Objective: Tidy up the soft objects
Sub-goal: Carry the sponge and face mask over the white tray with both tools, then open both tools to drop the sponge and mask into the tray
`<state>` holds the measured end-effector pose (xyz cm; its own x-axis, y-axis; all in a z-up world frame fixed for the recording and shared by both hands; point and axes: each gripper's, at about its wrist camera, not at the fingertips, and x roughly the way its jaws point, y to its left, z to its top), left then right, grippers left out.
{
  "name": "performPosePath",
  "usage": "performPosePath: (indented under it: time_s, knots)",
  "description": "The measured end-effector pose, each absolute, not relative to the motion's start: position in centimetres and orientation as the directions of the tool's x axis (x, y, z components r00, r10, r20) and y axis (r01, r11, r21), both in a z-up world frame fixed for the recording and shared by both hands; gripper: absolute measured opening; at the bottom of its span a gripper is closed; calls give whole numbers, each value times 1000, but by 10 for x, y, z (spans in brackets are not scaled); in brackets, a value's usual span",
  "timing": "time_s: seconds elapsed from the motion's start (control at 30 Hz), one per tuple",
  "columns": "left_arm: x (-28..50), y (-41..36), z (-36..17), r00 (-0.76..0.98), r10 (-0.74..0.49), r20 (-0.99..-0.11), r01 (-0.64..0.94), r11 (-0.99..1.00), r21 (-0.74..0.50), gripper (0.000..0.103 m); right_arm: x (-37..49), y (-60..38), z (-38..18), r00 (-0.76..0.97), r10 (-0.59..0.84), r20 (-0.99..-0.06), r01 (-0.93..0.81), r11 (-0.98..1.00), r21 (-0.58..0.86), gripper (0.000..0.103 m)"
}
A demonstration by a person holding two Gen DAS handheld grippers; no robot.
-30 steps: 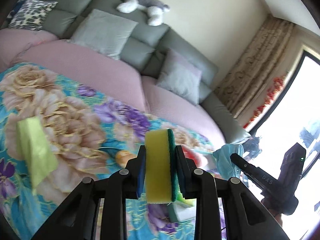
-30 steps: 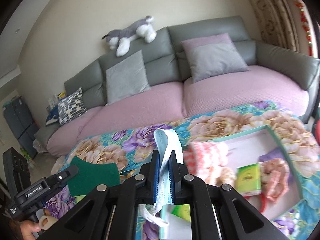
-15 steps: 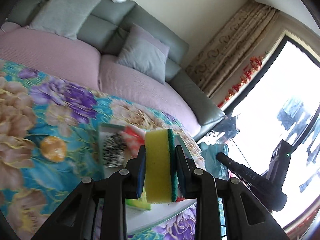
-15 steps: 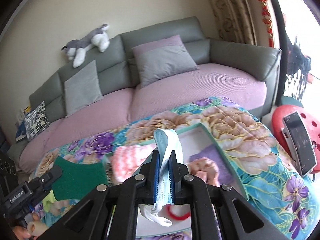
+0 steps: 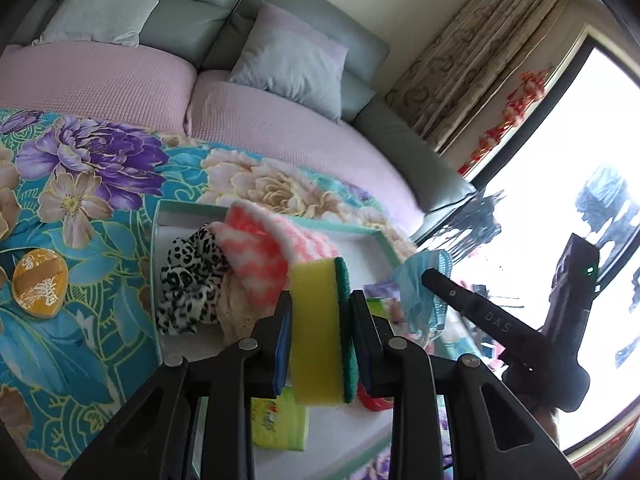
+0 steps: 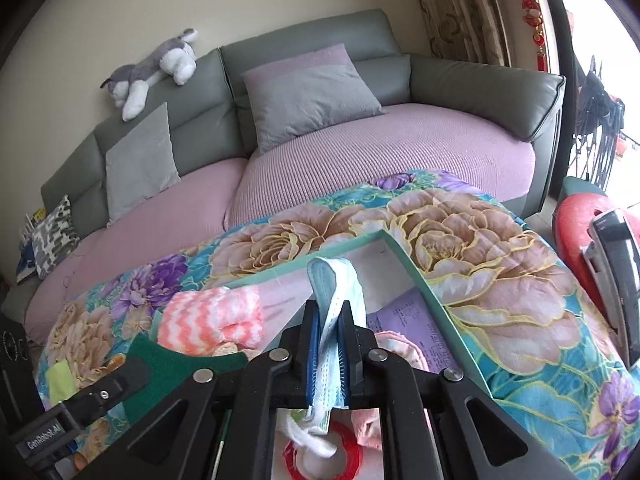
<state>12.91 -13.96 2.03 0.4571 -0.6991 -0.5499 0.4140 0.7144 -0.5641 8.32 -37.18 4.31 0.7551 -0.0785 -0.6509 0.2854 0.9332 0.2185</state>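
My left gripper (image 5: 320, 316) is shut on a yellow sponge with a green scouring side (image 5: 316, 332), held above a shallow white box with a teal rim (image 5: 188, 206). The sponge's green face also shows in the right wrist view (image 6: 176, 364). My right gripper (image 6: 329, 328) is shut on a light blue face mask (image 6: 336, 292), over the same box (image 6: 400, 252). In the left wrist view the mask (image 5: 420, 276) hangs from the right gripper's tip on the right. The box holds a pink-and-white fuzzy cloth (image 5: 260, 252), a leopard-print scrunchie (image 5: 188, 280) and a green packet (image 5: 280, 424).
The box lies on a floral teal cloth (image 5: 80, 208) in front of a grey sofa with pink covers (image 6: 360, 148). An orange oval pad (image 5: 38, 284) lies left of the box. A red tape roll (image 6: 324, 456), a purple paper (image 6: 412, 320) and a red stool (image 6: 576, 216) show.
Both grippers have swung right, from over the open cloth to over the box, each keeping hold of its object. The yellow-green cloth on the left has left the left wrist view.
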Motion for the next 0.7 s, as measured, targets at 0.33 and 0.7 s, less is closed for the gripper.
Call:
performPosePath:
  time_s: [0.33,0.7]
  knots:
    - [131,-135,23,477,-658,-583,391,753,-529,33,87,-371,33,723,-87,-685,303,931,201,13]
    - [123,-120,46,526,-583,-619,373,812,-449,60,75,-374,45,721,-80,-688,316,922,223,64]
